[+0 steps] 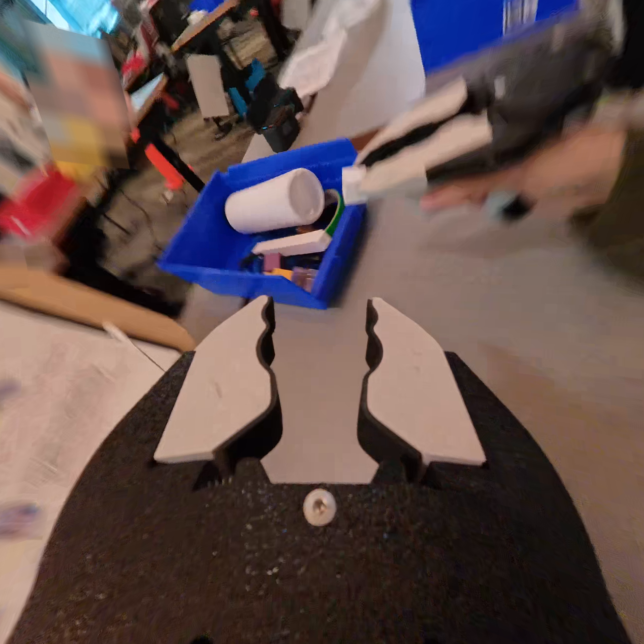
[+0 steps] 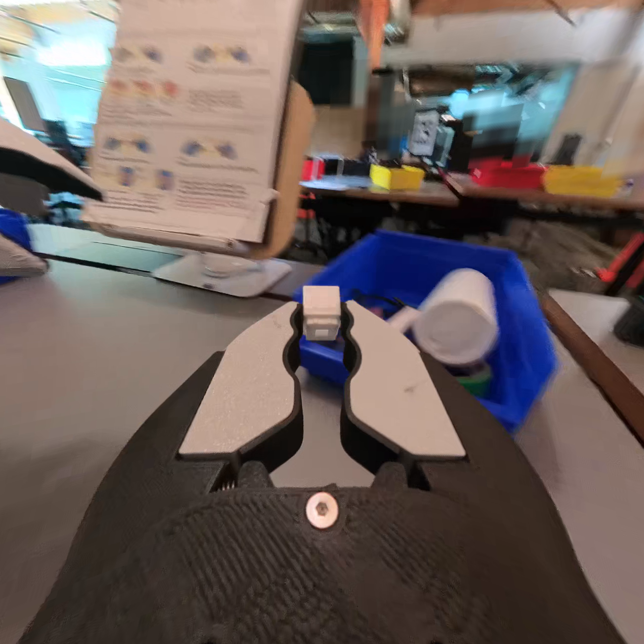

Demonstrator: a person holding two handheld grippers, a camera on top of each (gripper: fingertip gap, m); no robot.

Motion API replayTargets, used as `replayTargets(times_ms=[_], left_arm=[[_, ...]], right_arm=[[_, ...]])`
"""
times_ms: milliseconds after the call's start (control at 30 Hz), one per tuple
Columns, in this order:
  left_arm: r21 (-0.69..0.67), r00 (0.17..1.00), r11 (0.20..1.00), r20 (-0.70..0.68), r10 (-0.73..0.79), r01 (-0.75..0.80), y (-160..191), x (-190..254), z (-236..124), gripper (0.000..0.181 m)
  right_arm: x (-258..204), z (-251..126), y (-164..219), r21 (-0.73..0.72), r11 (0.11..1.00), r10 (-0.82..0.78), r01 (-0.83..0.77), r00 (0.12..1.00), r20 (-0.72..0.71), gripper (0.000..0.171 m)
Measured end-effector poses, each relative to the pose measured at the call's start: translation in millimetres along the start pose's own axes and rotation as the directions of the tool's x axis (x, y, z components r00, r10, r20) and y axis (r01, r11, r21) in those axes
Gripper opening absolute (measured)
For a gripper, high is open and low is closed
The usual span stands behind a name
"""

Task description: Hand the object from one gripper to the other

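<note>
**White block pinched at the tips**

The right hand-held gripper (image 2: 321, 313) clamps a small white block (image 2: 321, 315) at its fingertips. The left hand-held gripper (image 1: 320, 306) gapes wide, holding nothing. Ahead, the blue bin's (image 1: 205, 244) contents blur; a white cylinder (image 1: 275, 205) shows.

The left gripper (image 1: 320, 306) is hanging in the air with its two gray fingers (image 1: 226, 383) spread wide apart and nothing between them. The right gripper (image 2: 321, 306) is squeezing a small white block (image 2: 321, 313) between its fingertips, and the block is sticking out past the tips. In the left wrist view, the right gripper (image 1: 359, 174) is reaching in from the right side, and a blurry hand (image 1: 522, 181) is holding it.
</note>
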State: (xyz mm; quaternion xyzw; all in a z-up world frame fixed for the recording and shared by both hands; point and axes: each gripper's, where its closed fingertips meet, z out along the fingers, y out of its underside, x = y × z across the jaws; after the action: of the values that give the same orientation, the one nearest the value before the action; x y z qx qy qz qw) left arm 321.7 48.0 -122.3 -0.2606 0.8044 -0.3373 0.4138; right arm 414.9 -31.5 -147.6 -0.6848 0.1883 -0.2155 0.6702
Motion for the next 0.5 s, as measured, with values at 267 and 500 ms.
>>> replayTargets(times_ms=[267, 500], left_arm=[[-0.101, 0.597, 0.607, -0.366, 0.714, -0.788, -15.2, -45.0, 123.4, 0.051], [-0.084, 0.374, 0.446, -0.694, 0.616, -0.891, 26.7, -56.5, 208.7, 0.055]], right_arm=[[74.4, -24.7, 18.0, -0.018, 0.999, -0.038, 0.038, 0.999, -0.032, 0.02], [79.7, -28.4, 31.5, -0.032, 0.999, 0.011, -0.011, 1.0, 0.02, 0.02]])
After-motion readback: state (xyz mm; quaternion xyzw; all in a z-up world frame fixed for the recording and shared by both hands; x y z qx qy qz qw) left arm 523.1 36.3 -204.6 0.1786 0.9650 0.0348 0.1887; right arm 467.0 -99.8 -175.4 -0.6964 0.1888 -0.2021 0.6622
